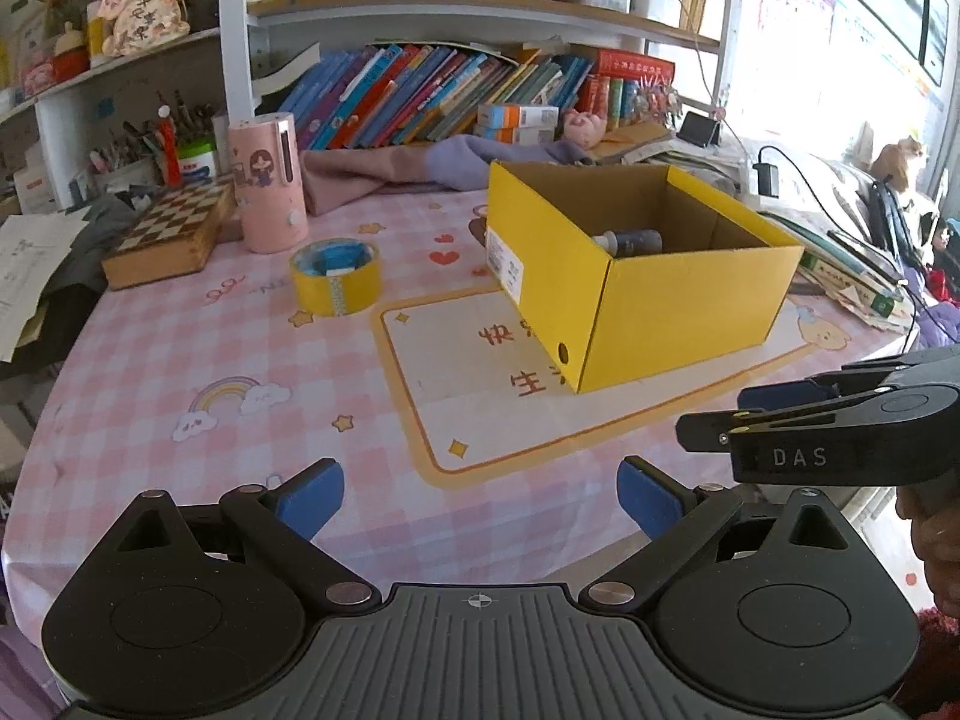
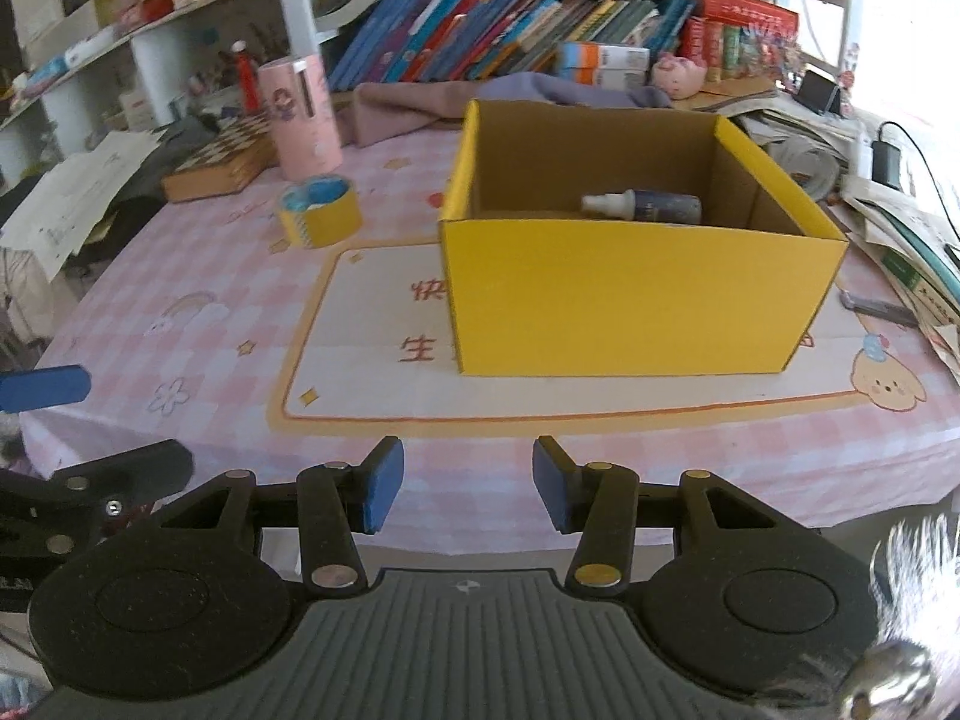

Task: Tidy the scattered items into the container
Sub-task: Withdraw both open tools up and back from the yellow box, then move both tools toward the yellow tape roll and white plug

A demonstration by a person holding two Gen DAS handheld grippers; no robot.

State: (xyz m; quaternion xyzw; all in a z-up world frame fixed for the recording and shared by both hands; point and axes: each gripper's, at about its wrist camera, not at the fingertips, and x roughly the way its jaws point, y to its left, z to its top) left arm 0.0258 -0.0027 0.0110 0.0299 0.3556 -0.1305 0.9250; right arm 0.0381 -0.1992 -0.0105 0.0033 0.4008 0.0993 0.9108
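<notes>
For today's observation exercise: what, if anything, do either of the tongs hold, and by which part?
Nothing is held. The left tongs and right tongs both stand open over the tablecloth, with nothing between their pads.

— How is the left gripper [image 1: 480, 498] sitting?
— It's pointing downward, its blue pads spread wide, gripping nothing.
— And the right gripper [image 2: 468, 489]?
— It's tilting downward too — jaws partly apart and empty, just beside the left.
</notes>
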